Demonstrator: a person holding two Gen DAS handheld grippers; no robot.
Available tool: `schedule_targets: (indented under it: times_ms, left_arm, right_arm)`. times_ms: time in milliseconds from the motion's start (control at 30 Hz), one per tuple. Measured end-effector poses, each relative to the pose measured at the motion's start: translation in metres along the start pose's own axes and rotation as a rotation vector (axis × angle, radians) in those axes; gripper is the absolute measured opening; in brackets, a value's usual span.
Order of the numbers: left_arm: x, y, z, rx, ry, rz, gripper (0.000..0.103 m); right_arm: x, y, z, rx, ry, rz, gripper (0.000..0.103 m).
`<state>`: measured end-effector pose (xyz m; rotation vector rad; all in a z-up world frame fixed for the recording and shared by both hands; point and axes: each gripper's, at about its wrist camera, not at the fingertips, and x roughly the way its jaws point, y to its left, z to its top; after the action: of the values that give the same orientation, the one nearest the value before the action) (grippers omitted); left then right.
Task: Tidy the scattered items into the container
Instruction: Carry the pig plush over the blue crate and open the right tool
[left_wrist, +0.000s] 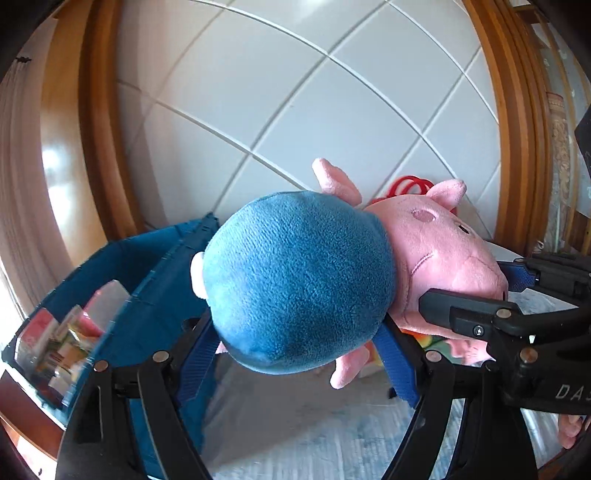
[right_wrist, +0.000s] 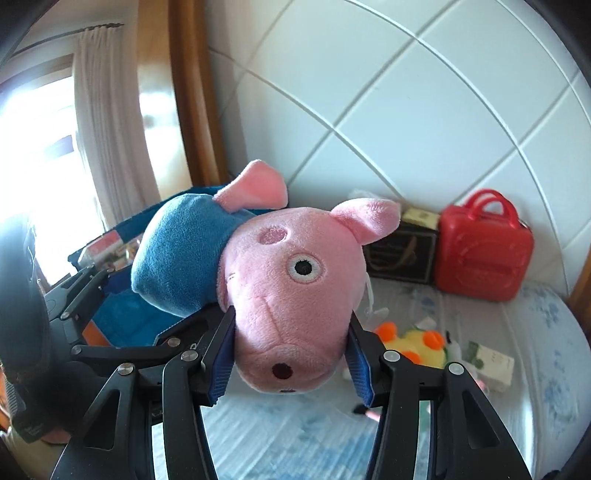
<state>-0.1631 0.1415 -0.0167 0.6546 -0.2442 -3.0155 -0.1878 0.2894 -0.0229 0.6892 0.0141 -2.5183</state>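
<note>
A plush pig (right_wrist: 288, 280) with a pink head and a blue body (left_wrist: 295, 280) hangs sideways in the air, held at both ends. My left gripper (left_wrist: 299, 350) is shut on the blue body, its blue pads pressing into both flanks. My right gripper (right_wrist: 291, 358) is shut on the pink snout and shows at the right of the left wrist view, right gripper (left_wrist: 472, 291). The blue container (left_wrist: 147, 266) stands below and to the left of the pig, with several packets (left_wrist: 62, 343) inside. The left gripper's fingers (right_wrist: 88, 284) appear at the left of the right wrist view.
On the flowered bed sheet (right_wrist: 535, 332) lie a yellow-and-orange plush (right_wrist: 417, 343) and a white-and-green carton (right_wrist: 491, 365). A red case (right_wrist: 484, 247) and a dark box (right_wrist: 402, 254) stand against the white padded headboard (right_wrist: 406, 110). A curtained window (right_wrist: 92, 129) is at the left.
</note>
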Motion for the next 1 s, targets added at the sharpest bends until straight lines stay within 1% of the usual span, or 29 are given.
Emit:
schedule_targets:
  times_ms: [100, 233, 333, 400, 500, 533, 600, 667, 733, 800, 933, 967, 1000]
  left_arm:
    - [-0.01, 0.068, 0.006, 0.008, -0.034, 0.072, 0.082]
    - [-0.018, 0.16, 0.003, -0.006, -0.033, 0.151, 0.082]
    - [-0.015, 0.224, -0.008, -0.027, 0.003, 0.186, 0.082]
    - [-0.009, 0.257, -0.019, -0.045, 0.034, 0.198, 0.082]
    - [0.003, 0.293, -0.036, -0.082, 0.095, 0.192, 0.082]
    - [0.008, 0.302, -0.041, -0.094, 0.118, 0.185, 0.082]
    - [0.022, 0.313, -0.048, -0.112, 0.169, 0.168, 0.082]
    - [0.032, 0.317, -0.056, -0.123, 0.216, 0.146, 0.082]
    - [0.037, 0.318, -0.063, -0.109, 0.249, 0.133, 0.082]
    - [0.044, 0.315, -0.065, -0.08, 0.264, 0.133, 0.082]
    - [0.044, 0.316, -0.067, -0.097, 0.264, 0.108, 0.082]
    - [0.04, 0.313, -0.069, -0.103, 0.262, 0.103, 0.082]
    - [0.038, 0.313, -0.07, -0.111, 0.26, 0.098, 0.083]
  right_arm:
    - [0.027, 0.059, 0.028, -0.017, -0.039, 0.043, 0.052]
    - [0.073, 0.142, 0.059, -0.035, -0.046, 0.124, 0.052]
    - [0.111, 0.198, 0.069, -0.032, -0.025, 0.173, 0.052]
    - [0.135, 0.226, 0.071, -0.02, 0.008, 0.201, 0.052]
    - [0.167, 0.253, 0.067, -0.002, 0.073, 0.226, 0.052]
    - [0.176, 0.258, 0.064, 0.007, 0.101, 0.226, 0.052]
    - [0.194, 0.269, 0.062, 0.011, 0.157, 0.197, 0.053]
    - [0.209, 0.268, 0.06, 0.012, 0.213, 0.149, 0.055]
    - [0.22, 0.27, 0.057, 0.005, 0.252, 0.089, 0.056]
    - [0.229, 0.266, 0.053, 0.016, 0.299, 0.054, 0.057]
    - [0.232, 0.269, 0.054, -0.001, 0.319, 0.011, 0.057]
    - [0.232, 0.269, 0.054, -0.002, 0.319, 0.005, 0.058]
    - [0.231, 0.268, 0.054, -0.001, 0.314, 0.006, 0.062]
